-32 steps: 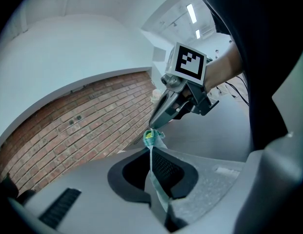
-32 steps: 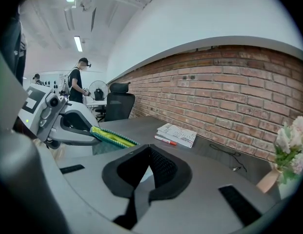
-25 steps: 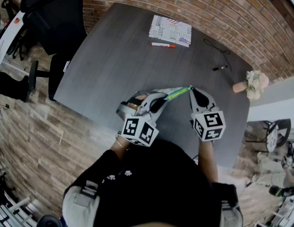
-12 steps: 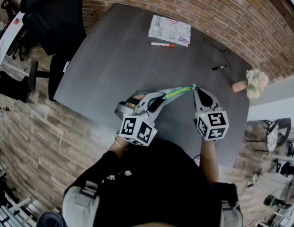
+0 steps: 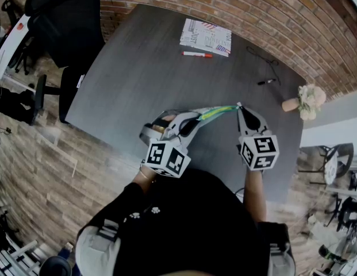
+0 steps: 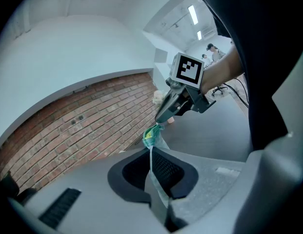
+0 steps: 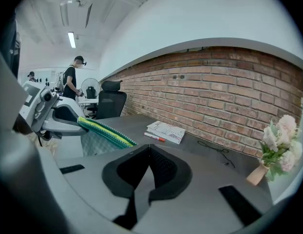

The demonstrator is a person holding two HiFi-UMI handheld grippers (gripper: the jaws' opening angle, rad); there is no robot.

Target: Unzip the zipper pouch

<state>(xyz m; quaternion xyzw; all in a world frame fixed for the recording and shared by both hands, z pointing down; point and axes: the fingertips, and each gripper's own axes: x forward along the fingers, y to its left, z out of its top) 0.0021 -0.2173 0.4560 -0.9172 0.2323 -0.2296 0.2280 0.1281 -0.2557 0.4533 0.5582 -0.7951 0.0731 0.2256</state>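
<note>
Zipper pouch (image 5: 216,112) hangs stretched in the air between my two tools, over the near part of the desk (image 5: 144,68). My left hand-held gripper (image 5: 191,121) is clamped tight on the pouch's mesh end. My right hand-held gripper (image 5: 240,106) is pinched closed on the green zipper end opposite, and I cannot tell whether it has the pull itself.

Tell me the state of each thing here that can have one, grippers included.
pouch: off the table, stretched between both hand-held grippers; zipper unclear.
left hand-held gripper: shut on pouch.
right hand-held gripper: shut on pouch's other end.
booklet: closed, flat.
marker: lying flat.
flowers: upright.
</note>
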